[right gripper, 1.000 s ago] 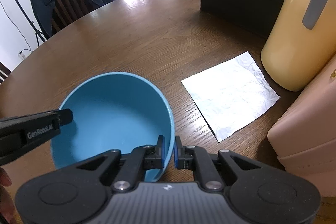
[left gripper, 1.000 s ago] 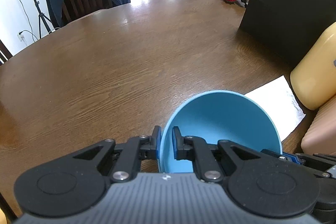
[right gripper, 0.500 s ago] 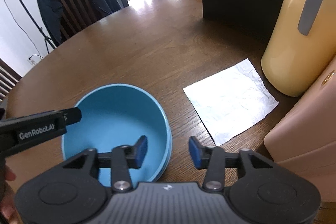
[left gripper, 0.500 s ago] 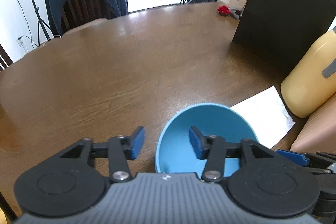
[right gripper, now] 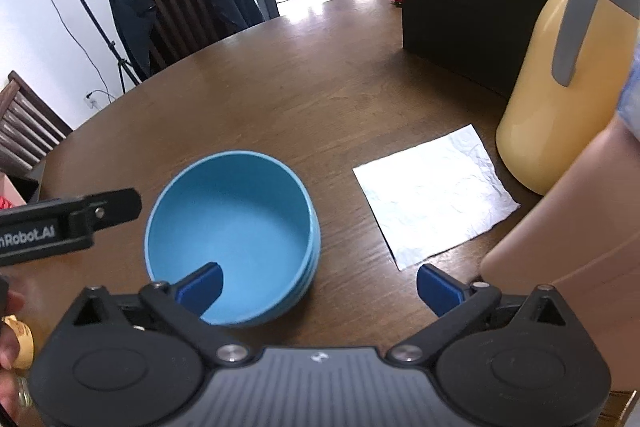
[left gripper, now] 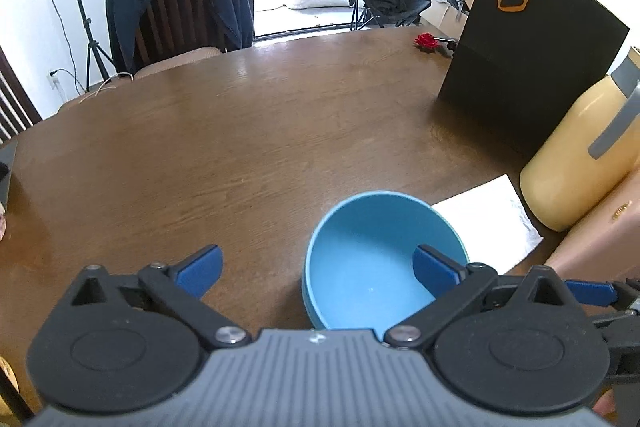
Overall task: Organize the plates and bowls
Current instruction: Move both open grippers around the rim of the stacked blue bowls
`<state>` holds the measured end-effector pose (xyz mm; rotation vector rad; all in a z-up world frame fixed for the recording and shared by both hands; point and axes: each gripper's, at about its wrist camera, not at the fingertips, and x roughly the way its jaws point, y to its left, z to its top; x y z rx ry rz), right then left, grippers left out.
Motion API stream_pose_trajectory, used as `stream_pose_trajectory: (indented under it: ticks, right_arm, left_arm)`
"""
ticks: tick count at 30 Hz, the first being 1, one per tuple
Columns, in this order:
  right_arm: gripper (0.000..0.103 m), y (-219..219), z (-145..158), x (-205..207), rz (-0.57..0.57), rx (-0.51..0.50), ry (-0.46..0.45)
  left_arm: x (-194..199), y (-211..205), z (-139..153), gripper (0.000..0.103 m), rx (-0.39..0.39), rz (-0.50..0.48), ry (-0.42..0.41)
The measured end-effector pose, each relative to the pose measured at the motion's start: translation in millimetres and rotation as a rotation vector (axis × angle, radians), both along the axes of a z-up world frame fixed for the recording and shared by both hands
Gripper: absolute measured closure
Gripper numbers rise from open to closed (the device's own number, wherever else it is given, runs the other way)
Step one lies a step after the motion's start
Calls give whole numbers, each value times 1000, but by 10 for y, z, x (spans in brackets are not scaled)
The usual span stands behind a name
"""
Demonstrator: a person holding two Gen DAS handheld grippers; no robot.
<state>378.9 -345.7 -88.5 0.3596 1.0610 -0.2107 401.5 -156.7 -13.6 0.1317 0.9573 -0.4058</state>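
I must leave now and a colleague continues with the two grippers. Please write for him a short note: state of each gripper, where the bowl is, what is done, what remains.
Left gripper: open, holds nothing; its right finger hangs over the blue bowl, its left finger outside the rim.
Right gripper: open, holds nothing; its left finger is over the bowl, its right finger over the bare table.
Bowl: upright on the wooden table, left of the white paper sheet. Ridges on its outer side suggest stacked bowls, but I cannot tell for sure.
Done: bowl is set down and free.
Left: no plates or other bowls are in view; look for them outside these views.
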Motion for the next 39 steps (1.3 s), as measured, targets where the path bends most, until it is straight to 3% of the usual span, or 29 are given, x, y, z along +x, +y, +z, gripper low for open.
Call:
stream_pose_trajectory:
  ticks: [7, 14, 25, 33, 39]
  right_arm:
    - [0, 9, 104, -74, 29, 8, -16]
    - [0, -17, 21, -5, 64, 4, 13]
    - [0, -172, -232, 360, 58, 22, 73]
    - [0, -235, -505, 584, 63, 50, 102]
    - [10, -291, -736, 746, 96, 68, 135]
  left_arm:
    - [-153, 120, 73, 0, -18, 33, 3]
    - [-127, 249, 32, 0, -15, 85, 30]
    - [245, 298, -261, 0, -46, 157, 117]
    - [411, 195, -504, 0, -22, 191, 157]
    - [473, 93, -753, 0, -8, 228, 214]
